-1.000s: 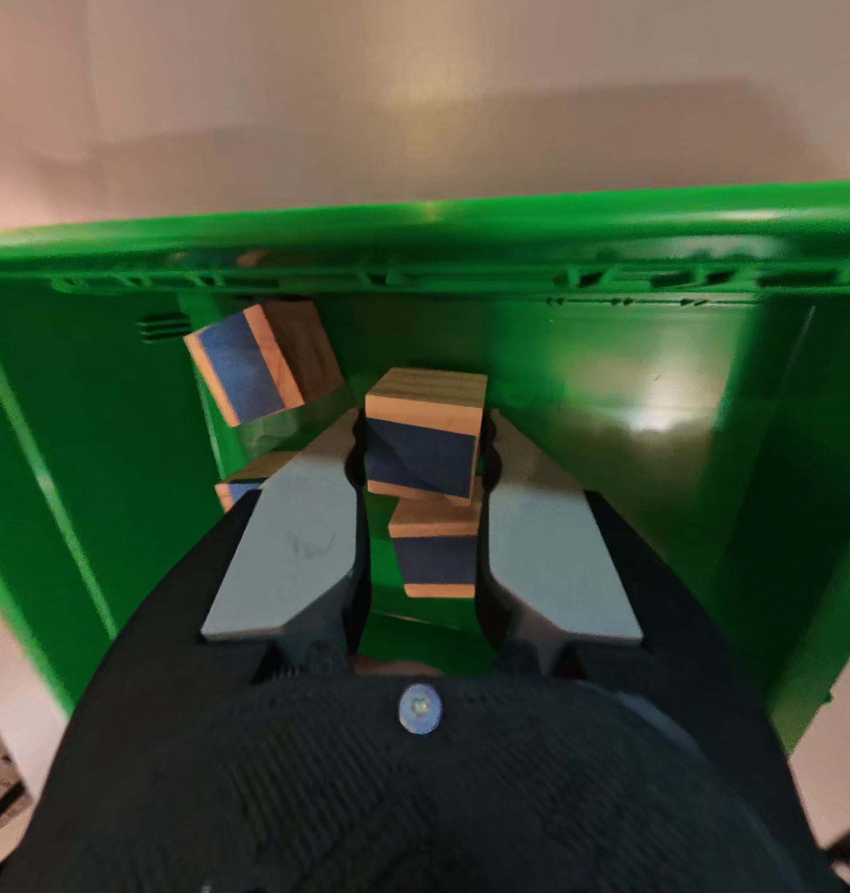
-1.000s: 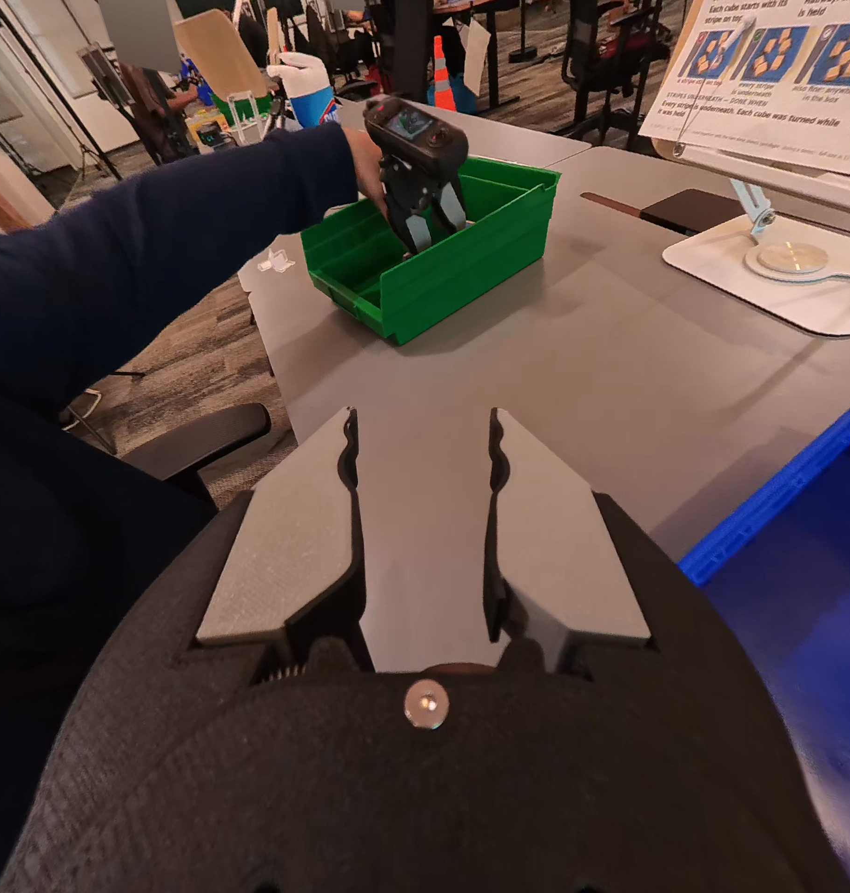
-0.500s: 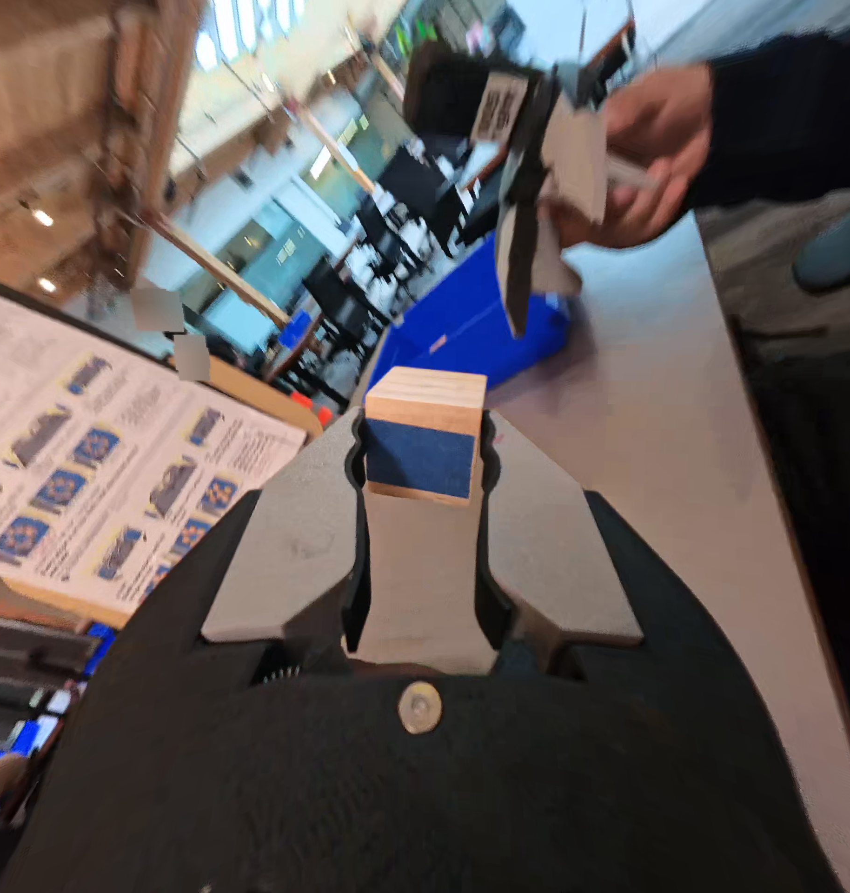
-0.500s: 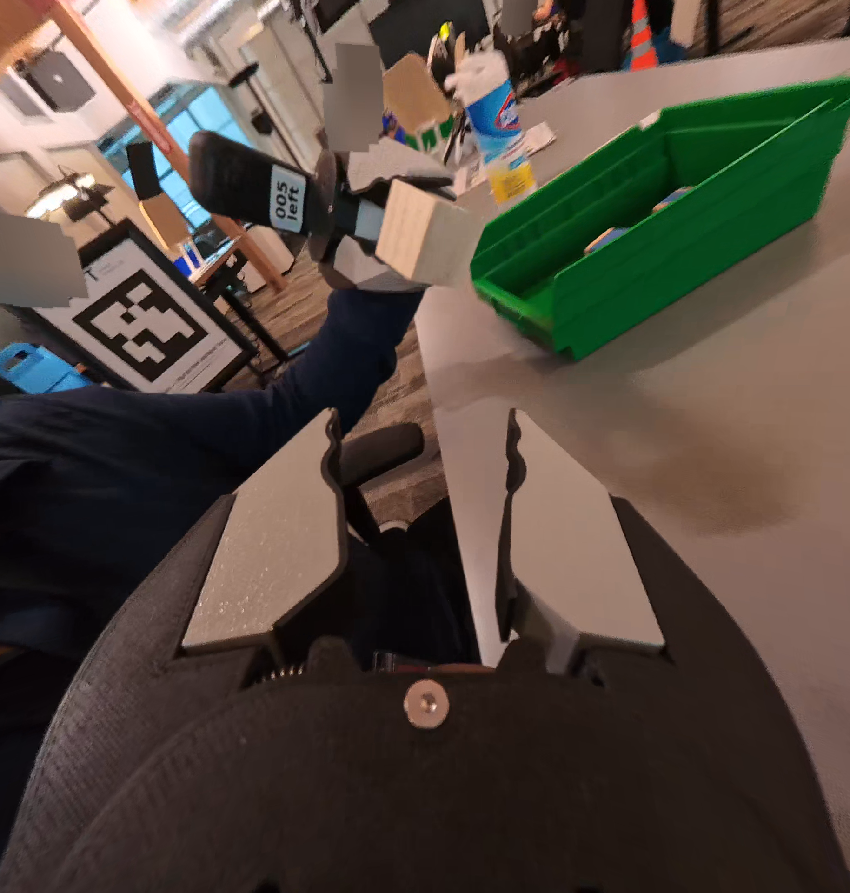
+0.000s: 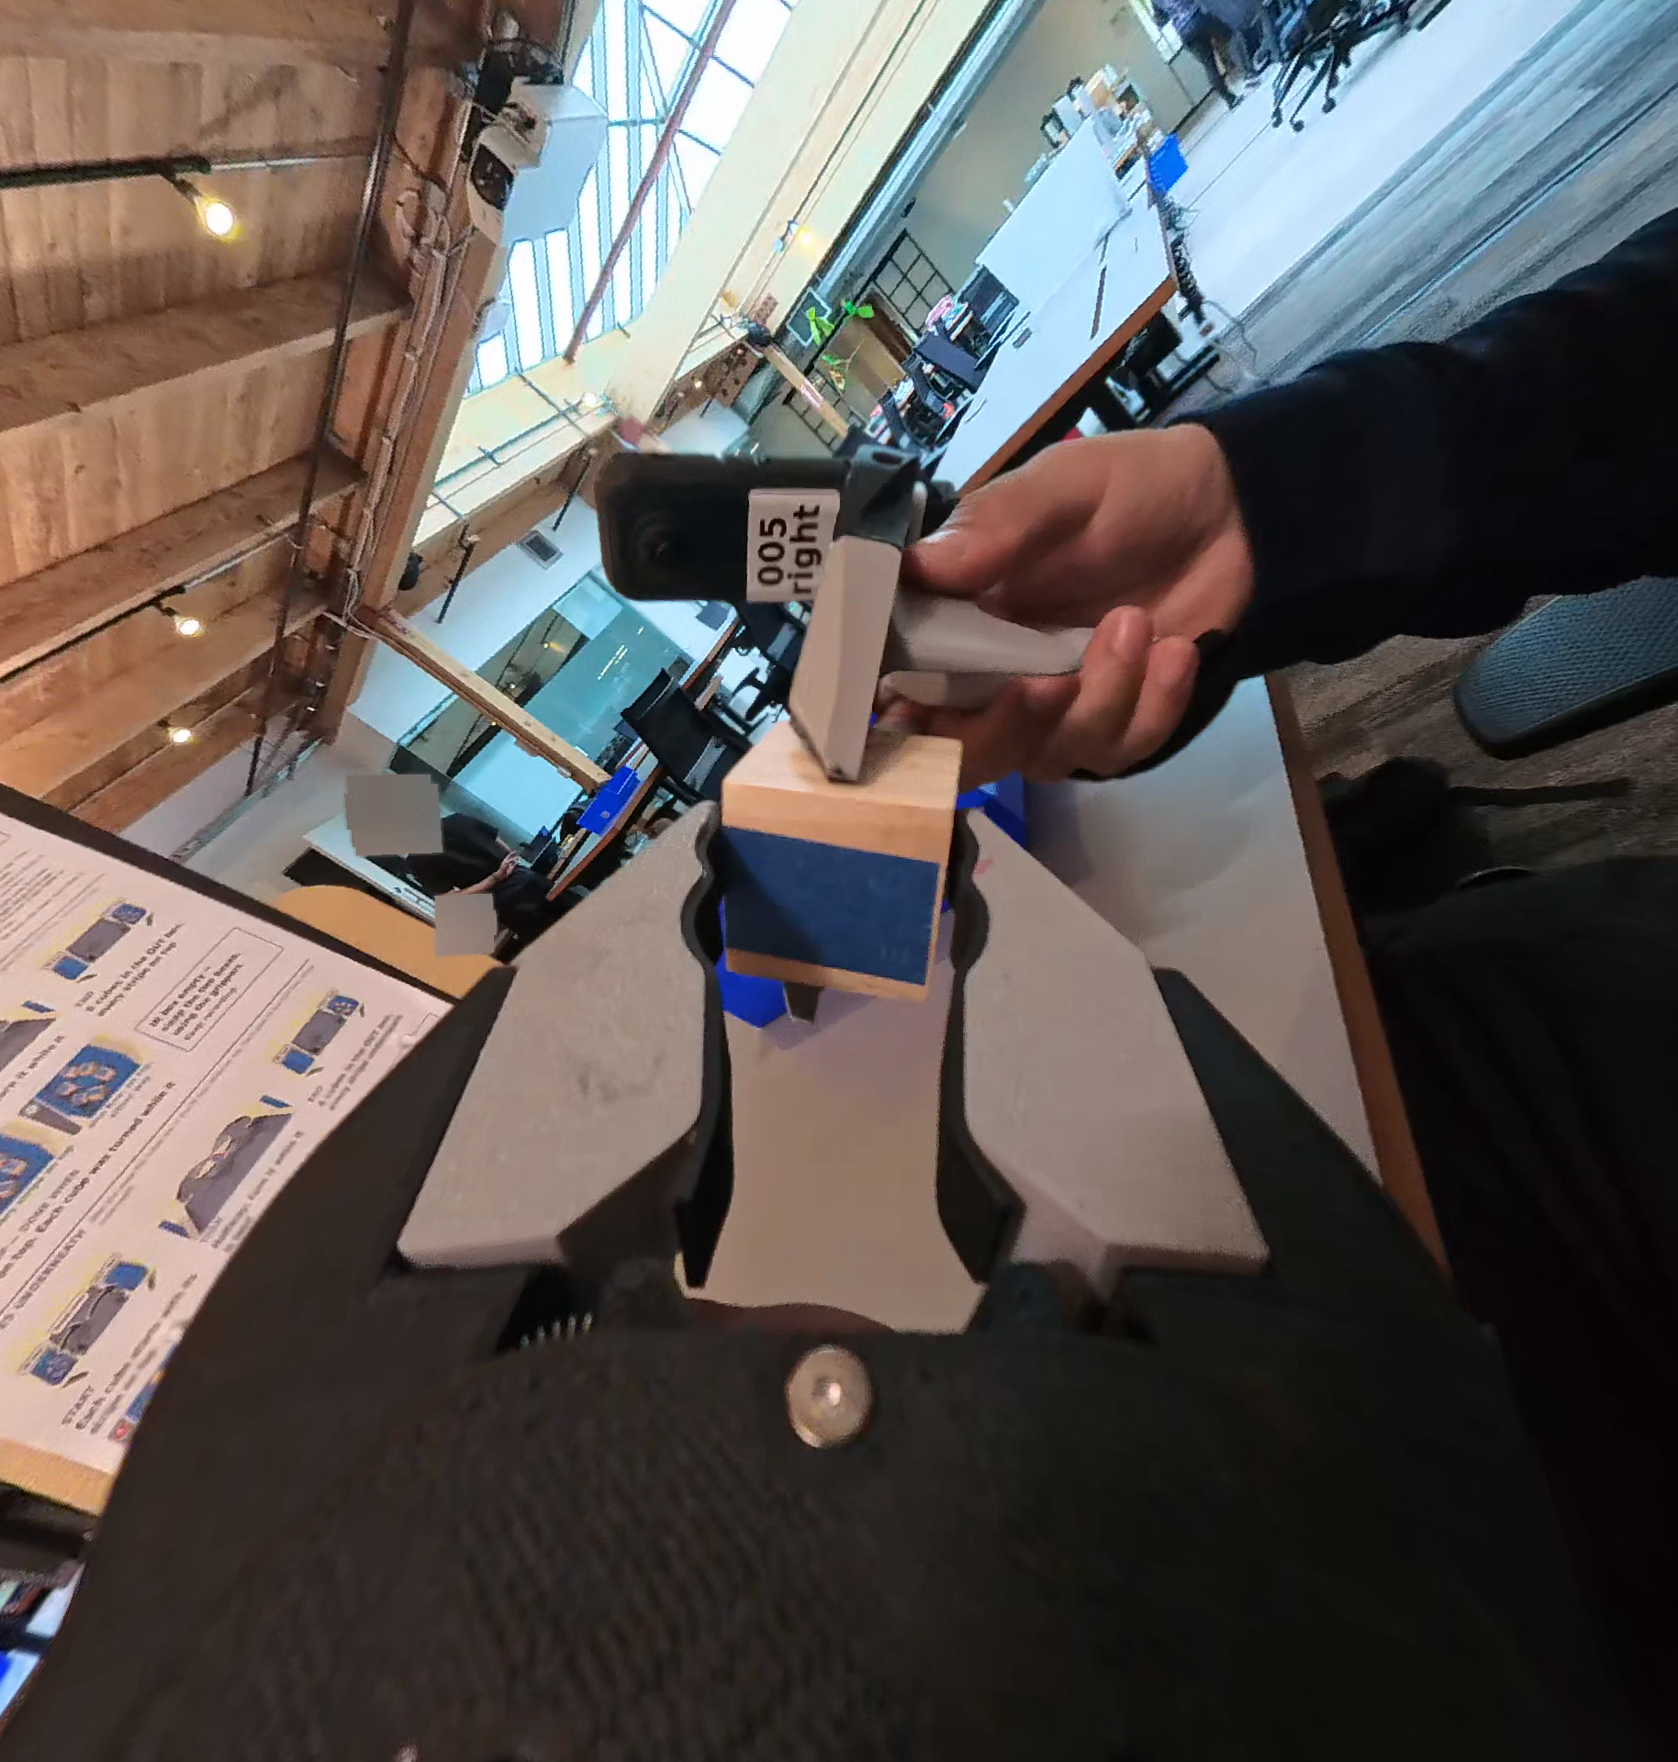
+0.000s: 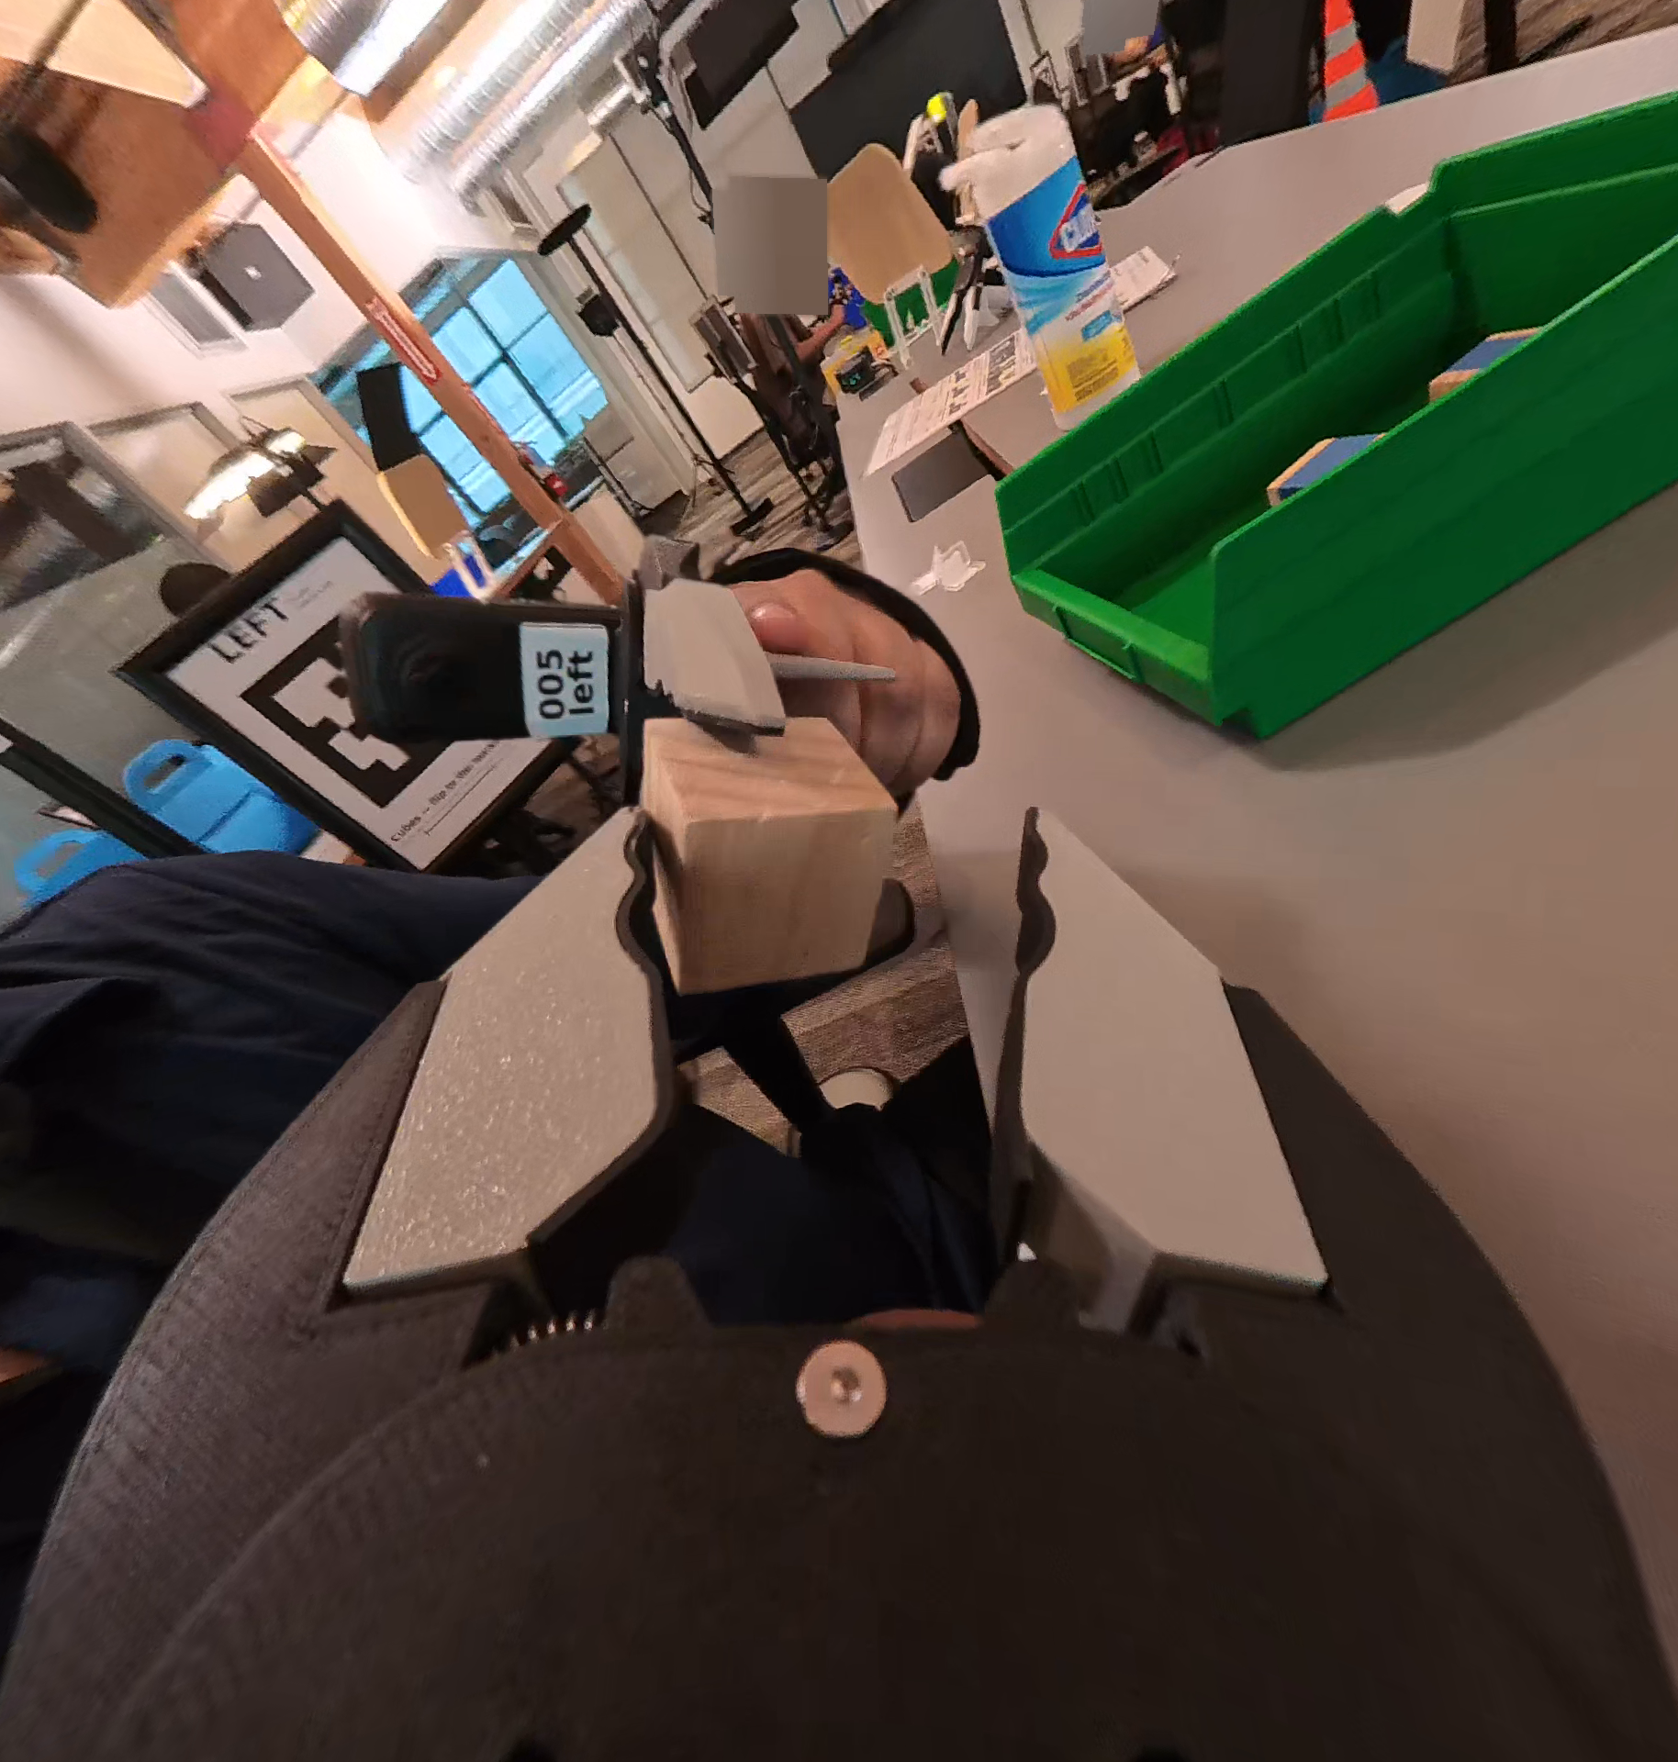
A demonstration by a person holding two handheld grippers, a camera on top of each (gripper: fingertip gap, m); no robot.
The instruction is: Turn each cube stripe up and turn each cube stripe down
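Both tongs: textured black plastic housings, flat grey notched fingers [image 5: 616, 1049], one silver centre screw [image 6: 840, 1387]; dark navy sleeves [image 5: 1484, 477].

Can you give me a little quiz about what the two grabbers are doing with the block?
1. True or false: the left hand-held gripper is shut on the cube.
2. The right hand-held gripper is: A) shut on a bottle; B) open, with a finger on either side of the cube; C) lying on the floor.
3. Fill in: more cubes lie in the ___ bin.
Key: 1 true; 2 B; 3 green.
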